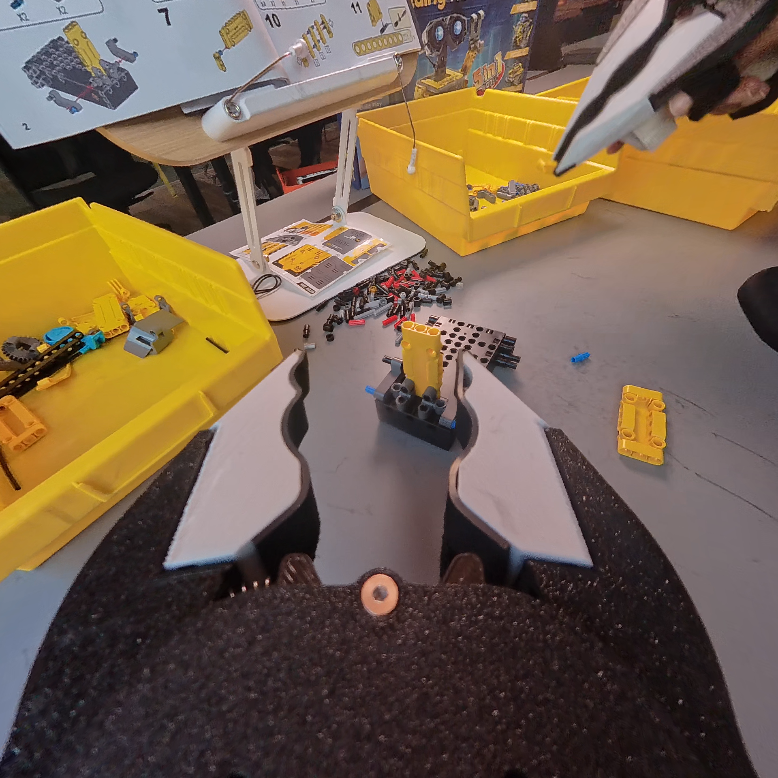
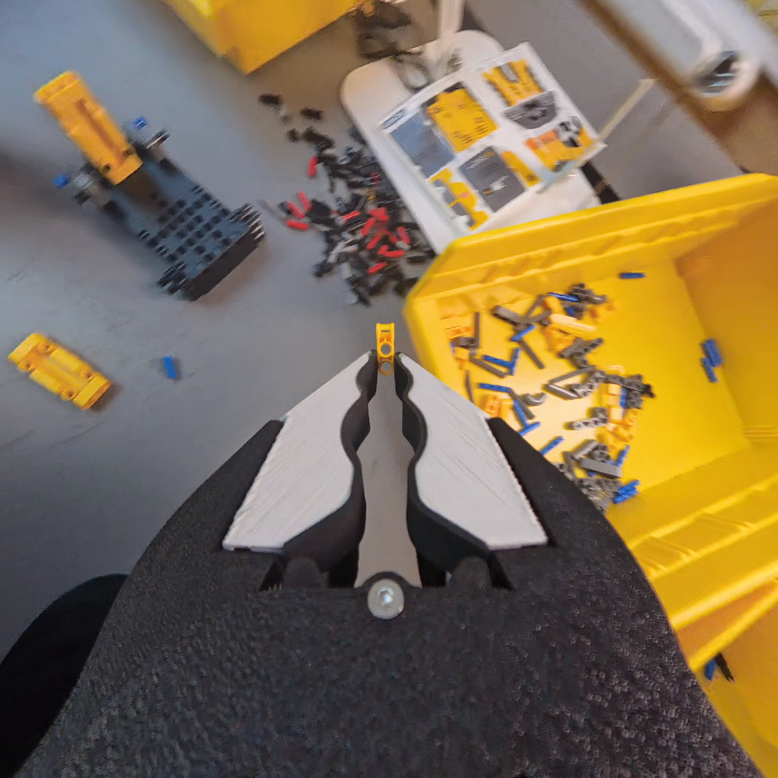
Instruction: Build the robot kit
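Note:
A black perforated block assembly (image 1: pixel 414 410) with an upright yellow piece (image 1: pixel 420 358) stands on the grey table. My left gripper (image 1: pixel 381 355) is open, one finger on each side of the assembly, not touching it. The assembly also shows in the right wrist view (image 2: pixel 185 223). My right gripper (image 2: pixel 385 355) is shut on a small yellow connector piece (image 2: pixel 385 343) and holds it in the air beside a yellow bin (image 2: pixel 589 379) of grey, blue and yellow parts. It shows in the left wrist view (image 1: pixel 558 166) above that bin (image 1: pixel 484 168).
A yellow panel piece (image 1: pixel 642 419) and a small blue pin (image 1: pixel 580 358) lie on the table to the right. A pile of black and red pins (image 1: pixel 391 294) lies behind the assembly. A second yellow bin (image 1: pixel 105 337) stands left. A white stand (image 1: pixel 337 261) holds instruction sheets. Across from one pair of fingers to the other is roughly 25 cm. The small blue pin (image 1: pixel 580 358) is about equally far from each gripper, around 15 cm. My right wrist view (image 2: pixel 166 369) looks at it from another angle.

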Demonstrator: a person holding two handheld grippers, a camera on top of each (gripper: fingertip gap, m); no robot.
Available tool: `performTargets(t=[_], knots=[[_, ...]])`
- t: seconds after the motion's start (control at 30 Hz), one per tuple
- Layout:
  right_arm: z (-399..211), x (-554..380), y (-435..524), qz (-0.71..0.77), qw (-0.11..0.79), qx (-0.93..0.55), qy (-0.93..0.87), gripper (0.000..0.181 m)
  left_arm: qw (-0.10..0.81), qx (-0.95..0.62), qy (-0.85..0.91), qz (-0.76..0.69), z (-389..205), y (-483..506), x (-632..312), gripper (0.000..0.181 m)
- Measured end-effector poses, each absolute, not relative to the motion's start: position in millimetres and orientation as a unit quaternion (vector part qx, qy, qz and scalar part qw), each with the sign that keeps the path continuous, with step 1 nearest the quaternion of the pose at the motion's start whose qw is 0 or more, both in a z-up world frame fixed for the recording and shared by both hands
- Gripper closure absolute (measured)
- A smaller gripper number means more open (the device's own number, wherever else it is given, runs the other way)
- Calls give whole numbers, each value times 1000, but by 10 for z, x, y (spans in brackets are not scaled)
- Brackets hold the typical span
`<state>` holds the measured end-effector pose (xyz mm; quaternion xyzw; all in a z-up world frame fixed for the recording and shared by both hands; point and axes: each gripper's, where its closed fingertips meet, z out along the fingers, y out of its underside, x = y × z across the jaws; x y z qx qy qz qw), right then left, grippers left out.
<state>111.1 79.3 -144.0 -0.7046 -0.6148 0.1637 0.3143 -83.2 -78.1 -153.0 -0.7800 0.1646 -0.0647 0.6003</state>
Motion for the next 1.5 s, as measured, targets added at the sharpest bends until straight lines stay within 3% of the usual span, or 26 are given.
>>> performTargets(t=[0.13,0.3,0.57,0.77,0.97,1.07,1.3,1.5], knots=[[-1942,910,-11,184,265,-659,-680,174,598,-778,182,-61,-1543,-793,-758,113],[-2390,768,-251,169,242,-652,-699,174,590,-780,202,-51,-1597,-805,-702,114],[-2459,824,-196,170,242,-663,-688,173,578,-785,217,-46,-1666,-801,-666,115],[-2335,775,-197,215,265,-649,-679,159,566,-790,233,-41,-1753,-785,-626,115],[-2172,783,-522,292,297,-496,-762,159,580,-719,345,-165,-1601,-1080,-31,149],[-2185,724,-562,324,296,-494,-751,159,541,-713,407,-183,-1736,-1190,236,152],[-2064,565,-491,347,356,-481,-722,163,421,-742,490,-180,-2173,-1287,565,132],[-1961,505,-390,351,402,-480,-696,169,357,-761,519,-158,-2435,-1305,609,146]])
